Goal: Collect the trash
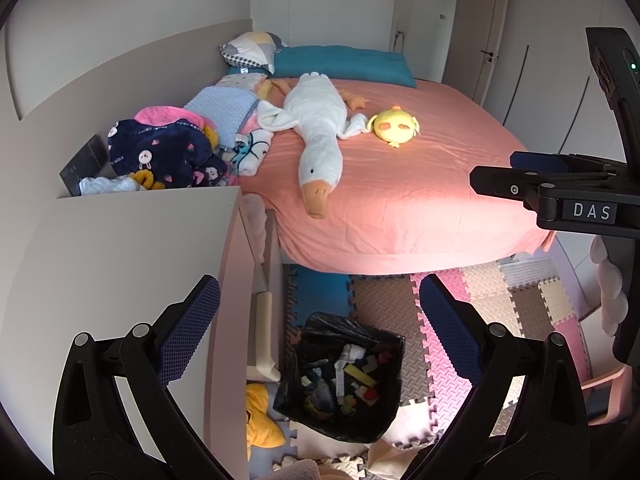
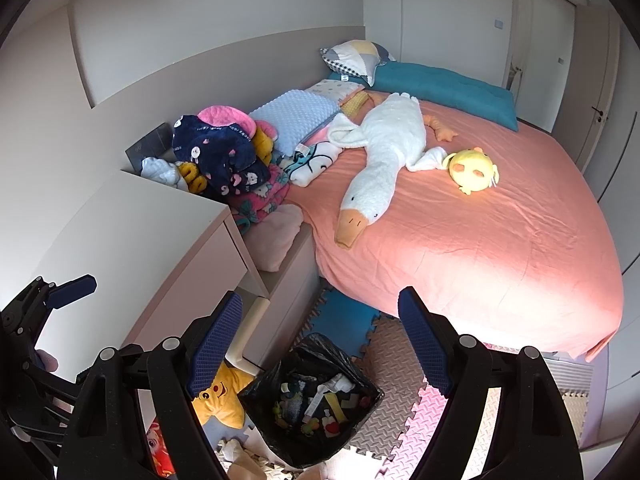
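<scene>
A bin with a black liner [image 1: 344, 376] [image 2: 312, 396] stands on the foam floor mats at the foot of the bed. It holds several small scraps: white paper, a yellow strip and coloured bits. My left gripper [image 1: 320, 284] hangs above the bin, open, with nothing between its blue pads [image 1: 192, 332]. My right gripper [image 2: 320, 296] is also over the bin, open and empty. In the left wrist view the right gripper [image 1: 492, 170] juts in from the right at bed height. One blue pad [image 2: 72, 286] of the left gripper shows at the left edge of the right wrist view.
A white cabinet [image 1: 132, 264] [image 2: 132, 240] rises left of the bin. The pink bed [image 1: 400, 200] carries a white goose plush [image 1: 316, 136], a yellow chick plush [image 1: 396, 126] and piled blankets [image 1: 168, 148]. A yellow star plush [image 2: 220, 396] lies on the mats [image 1: 492, 304].
</scene>
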Tool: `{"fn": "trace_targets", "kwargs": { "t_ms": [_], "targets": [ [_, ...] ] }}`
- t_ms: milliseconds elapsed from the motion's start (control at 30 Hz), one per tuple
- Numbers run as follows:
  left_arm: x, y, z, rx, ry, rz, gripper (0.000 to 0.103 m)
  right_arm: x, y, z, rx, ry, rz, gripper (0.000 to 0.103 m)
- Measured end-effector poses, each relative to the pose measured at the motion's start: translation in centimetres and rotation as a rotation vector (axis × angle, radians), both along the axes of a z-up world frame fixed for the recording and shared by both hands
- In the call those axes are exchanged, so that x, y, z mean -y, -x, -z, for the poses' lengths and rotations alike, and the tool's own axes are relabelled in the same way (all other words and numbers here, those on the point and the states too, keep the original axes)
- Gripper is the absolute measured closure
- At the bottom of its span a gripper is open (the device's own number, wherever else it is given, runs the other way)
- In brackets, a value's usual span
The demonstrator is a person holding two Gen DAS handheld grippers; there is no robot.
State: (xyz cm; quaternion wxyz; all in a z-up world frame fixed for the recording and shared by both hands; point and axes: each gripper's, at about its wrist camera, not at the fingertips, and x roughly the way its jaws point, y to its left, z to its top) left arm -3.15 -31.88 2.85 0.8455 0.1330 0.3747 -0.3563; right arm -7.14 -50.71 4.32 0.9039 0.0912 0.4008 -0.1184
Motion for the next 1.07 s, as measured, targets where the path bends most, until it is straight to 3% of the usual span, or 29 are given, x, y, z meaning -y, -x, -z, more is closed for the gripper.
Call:
{"fn": "trace_targets", "kwargs": {
  "t_ms": [1067],
  "targets": [
    [0.4, -0.1, 1.3, -0.019, -0.027, -0.001, 0.007, 0.0, 0.3, 0.8, -0.020, 0.005, 0.010, 0.022]
  ]
}}
